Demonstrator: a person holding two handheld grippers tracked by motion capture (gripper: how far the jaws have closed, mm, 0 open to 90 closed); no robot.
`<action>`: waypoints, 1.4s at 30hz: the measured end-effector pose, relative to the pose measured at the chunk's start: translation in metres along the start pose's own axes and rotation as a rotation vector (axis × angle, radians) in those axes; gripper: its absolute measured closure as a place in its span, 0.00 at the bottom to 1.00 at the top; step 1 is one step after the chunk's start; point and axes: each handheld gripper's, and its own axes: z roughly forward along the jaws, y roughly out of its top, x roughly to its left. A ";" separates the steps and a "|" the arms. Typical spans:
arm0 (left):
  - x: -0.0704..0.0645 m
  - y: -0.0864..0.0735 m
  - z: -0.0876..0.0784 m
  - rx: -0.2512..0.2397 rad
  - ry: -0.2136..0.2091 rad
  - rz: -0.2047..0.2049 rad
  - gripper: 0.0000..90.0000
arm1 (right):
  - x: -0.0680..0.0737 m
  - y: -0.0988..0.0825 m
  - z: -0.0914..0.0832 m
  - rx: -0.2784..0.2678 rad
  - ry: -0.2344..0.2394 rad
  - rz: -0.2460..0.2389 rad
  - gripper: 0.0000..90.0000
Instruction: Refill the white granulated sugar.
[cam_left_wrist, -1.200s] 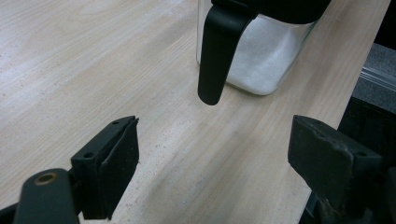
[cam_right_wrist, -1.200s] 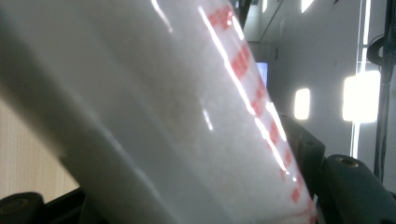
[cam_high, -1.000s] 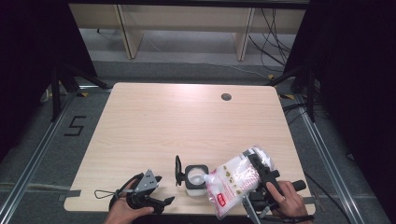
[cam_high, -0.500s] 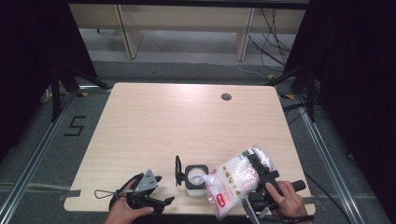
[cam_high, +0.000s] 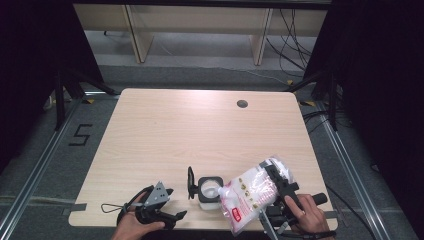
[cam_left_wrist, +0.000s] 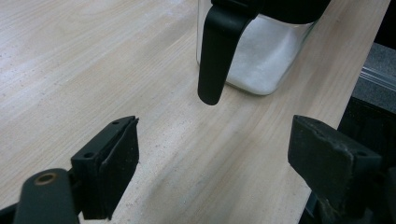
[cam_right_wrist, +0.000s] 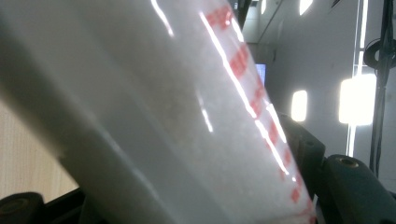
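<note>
Status: pouring is under way, by the look of it. The right gripper (cam_high: 272, 187) has its jaws clamped on the bag (cam_high: 252, 197), which is tilted with one end lowered toward the open jar (cam_high: 209, 189). The right gripper view confirms the bag (cam_right_wrist: 187, 116) wedged between the jaws. The jar already holds some white granules (cam_left_wrist: 261, 60); its hinged lid (cam_high: 191, 182) stands up on the side away from the bag. How full the bag remains cannot be told.

Remaining, as judged: finish the pour, right the bag, set it down, close the lid.

The left gripper (cam_high: 170, 212) rests on the table (cam_high: 200, 130), jaws apart and holding nothing. The jar stands just ahead of its fingers (cam_left_wrist: 116, 163), not touching.

Clearance: both grippers and the jar sit near the front table edge, and the bag's low end overhangs it. Beyond the fingers, the table is open toward the far edge. The right edge lies near the right gripper.
</note>
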 end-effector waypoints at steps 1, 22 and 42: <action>0.000 0.000 0.000 0.003 0.003 0.003 0.18 | 0.000 0.000 0.000 0.001 0.001 0.002 0.49; -0.001 0.000 0.001 -0.007 0.002 -0.010 0.18 | 0.001 -0.001 0.002 -0.014 -0.004 0.004 0.49; 0.002 0.001 -0.001 0.004 0.001 0.021 0.18 | 0.004 -0.002 0.001 0.002 0.007 0.010 0.49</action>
